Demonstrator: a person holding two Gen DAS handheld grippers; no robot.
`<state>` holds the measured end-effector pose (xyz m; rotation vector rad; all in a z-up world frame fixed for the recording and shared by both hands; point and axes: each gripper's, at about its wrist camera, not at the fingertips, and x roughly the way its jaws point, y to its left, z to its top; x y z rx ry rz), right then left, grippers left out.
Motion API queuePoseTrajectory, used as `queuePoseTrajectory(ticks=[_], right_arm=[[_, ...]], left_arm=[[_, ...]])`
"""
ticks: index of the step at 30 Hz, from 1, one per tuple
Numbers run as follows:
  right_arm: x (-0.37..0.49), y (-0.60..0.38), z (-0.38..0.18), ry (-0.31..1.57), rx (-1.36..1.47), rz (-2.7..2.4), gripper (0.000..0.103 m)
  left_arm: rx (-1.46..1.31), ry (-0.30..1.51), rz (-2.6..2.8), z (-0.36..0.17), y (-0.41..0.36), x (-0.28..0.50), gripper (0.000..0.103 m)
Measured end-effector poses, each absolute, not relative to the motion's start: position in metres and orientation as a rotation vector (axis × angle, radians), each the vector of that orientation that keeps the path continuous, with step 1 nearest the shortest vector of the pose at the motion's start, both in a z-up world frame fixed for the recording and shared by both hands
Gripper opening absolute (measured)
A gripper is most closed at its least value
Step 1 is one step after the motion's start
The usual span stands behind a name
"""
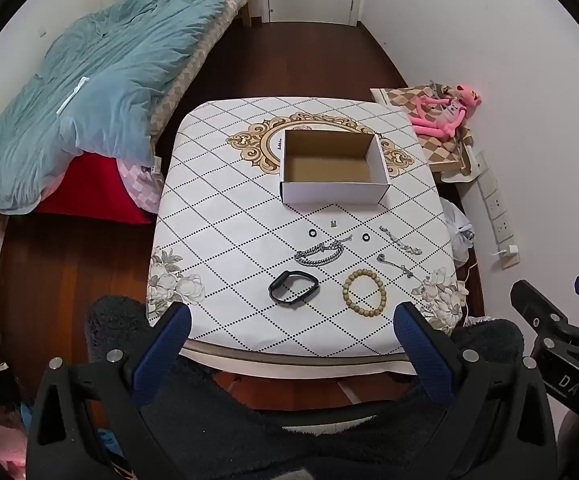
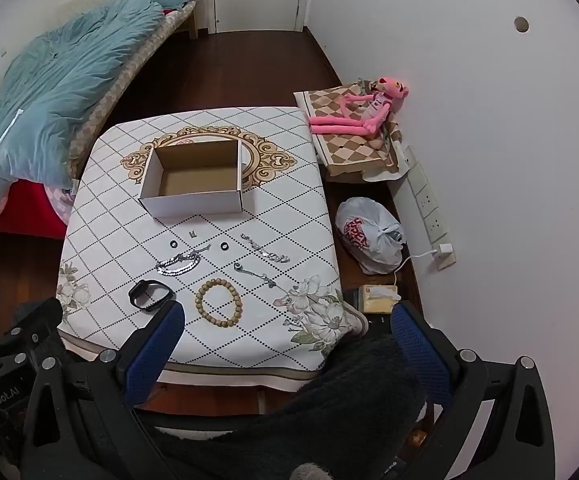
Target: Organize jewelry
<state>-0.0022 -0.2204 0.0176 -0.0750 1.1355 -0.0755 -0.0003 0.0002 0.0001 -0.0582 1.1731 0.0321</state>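
An open, empty cardboard box [image 1: 332, 168] [image 2: 195, 184] stands mid-table. In front of it lie jewelry pieces: a black wristband [image 1: 294, 286] [image 2: 150, 295], a wooden bead bracelet [image 1: 365, 294] [image 2: 218, 301], a thick silver chain bracelet [image 1: 320, 255] [image 2: 179, 264], two thin silver chains [image 1: 400, 241] [image 1: 395, 265], two small black rings [image 1: 312, 233] [image 1: 365, 237] and a small metal clasp [image 1: 334, 223]. My left gripper [image 1: 291, 318] is open and empty, above the table's near edge. My right gripper [image 2: 287, 318] is open and empty, above the near right corner.
The table [image 1: 217, 200] wears a white diamond-pattern cloth. A bed with a blue duvet [image 1: 97, 92] is on the left. A pink plush toy [image 2: 363, 112] on a checkered stand, a tied plastic bag [image 2: 371, 234] and a wall power strip [image 2: 429, 208] are on the right.
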Motion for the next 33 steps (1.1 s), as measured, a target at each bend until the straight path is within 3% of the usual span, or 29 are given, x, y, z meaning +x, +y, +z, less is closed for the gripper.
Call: queuePoseTrajectory(ticks=[33], right_arm=[[-0.002, -0.217, 0.024, 1.122, -0.076, -0.062, 0.103]], left_arm=[[-0.051, 1.164, 0.028, 0.011, -0.003, 0.006, 0.103]])
